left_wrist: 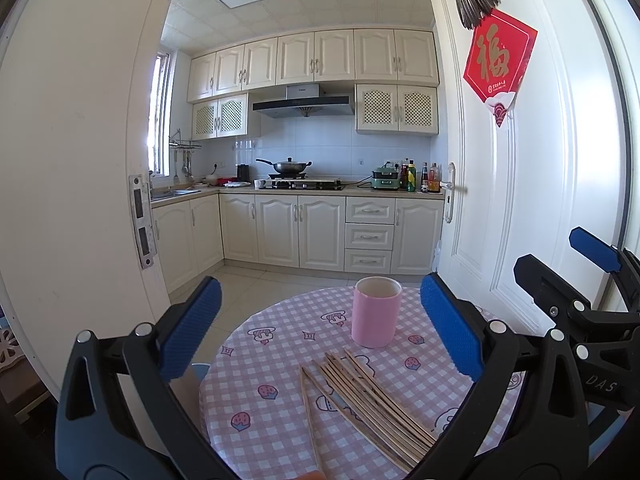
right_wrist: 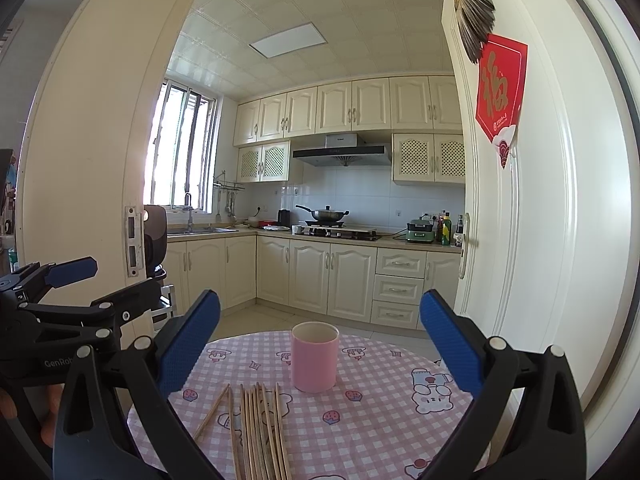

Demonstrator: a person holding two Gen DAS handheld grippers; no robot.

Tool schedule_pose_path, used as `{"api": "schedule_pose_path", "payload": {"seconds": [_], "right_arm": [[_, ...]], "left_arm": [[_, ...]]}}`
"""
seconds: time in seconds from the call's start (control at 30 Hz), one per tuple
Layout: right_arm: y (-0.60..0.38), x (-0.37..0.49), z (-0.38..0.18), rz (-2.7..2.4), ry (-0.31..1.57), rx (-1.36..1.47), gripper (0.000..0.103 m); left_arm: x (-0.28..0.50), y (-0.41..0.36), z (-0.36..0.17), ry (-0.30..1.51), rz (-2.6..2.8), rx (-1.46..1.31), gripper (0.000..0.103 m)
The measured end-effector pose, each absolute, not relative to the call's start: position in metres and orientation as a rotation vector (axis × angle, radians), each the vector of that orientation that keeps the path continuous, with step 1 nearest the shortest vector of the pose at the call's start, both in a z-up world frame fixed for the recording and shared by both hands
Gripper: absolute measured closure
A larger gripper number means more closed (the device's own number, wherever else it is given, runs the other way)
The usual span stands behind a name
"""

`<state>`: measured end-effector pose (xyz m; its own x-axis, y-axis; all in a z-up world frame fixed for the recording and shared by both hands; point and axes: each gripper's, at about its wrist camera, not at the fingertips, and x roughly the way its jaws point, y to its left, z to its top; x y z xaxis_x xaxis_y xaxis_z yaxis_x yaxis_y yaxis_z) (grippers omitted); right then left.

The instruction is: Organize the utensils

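Observation:
A pink cup (left_wrist: 376, 312) stands upright and empty on a round table with a pink checked cloth (left_wrist: 280, 360); it also shows in the right wrist view (right_wrist: 315, 356). Several wooden chopsticks (left_wrist: 372, 400) lie loose in front of the cup, also in the right wrist view (right_wrist: 260, 428). My left gripper (left_wrist: 320, 328) is open and empty, held above the near table edge. My right gripper (right_wrist: 320, 344) is open and empty too, beside the left one. The right gripper shows at the right of the left wrist view (left_wrist: 568, 276), and the left gripper shows at the left of the right wrist view (right_wrist: 72, 280).
An open white door (left_wrist: 520, 160) with a red paper sign stands right of the table. A white door frame (left_wrist: 80, 160) stands on the left. Behind is a kitchen with cabinets (left_wrist: 300, 228), a stove with a wok (left_wrist: 288, 168) and bottles on the counter.

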<state>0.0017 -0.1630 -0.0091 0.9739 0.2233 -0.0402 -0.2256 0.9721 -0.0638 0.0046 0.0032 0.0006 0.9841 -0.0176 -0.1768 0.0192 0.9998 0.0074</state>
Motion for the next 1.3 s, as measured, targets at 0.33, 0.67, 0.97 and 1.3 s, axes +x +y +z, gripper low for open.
{"api": "schedule_pose_path", "payload": {"seconds": [0.33,0.67,0.97,1.3], "right_arm": [[-0.1626,0.0012,-0.0086,0.226,0.033,-0.068,0.007],[-0.163,0.0007,-0.008,0.227,0.034,-0.067,0.007],[-0.1632,0.0013,-0.0086,0.227,0.04,-0.067,0.007],[-0.1638,0.003,-0.0094,0.226,0.047,-0.065,0.007]], "left_arm": [[0.0034,0.0028,0.0027,0.175,-0.017,0.008,0.006],[0.0034,0.0025,0.0038,0.18,-0.017,0.006,0.006],[0.0053,0.0007,0.0023,0.185,-0.014,0.007,0.006],[0.0064,0.0001,-0.0006,0.188,-0.015,0.009,0.006]]}}
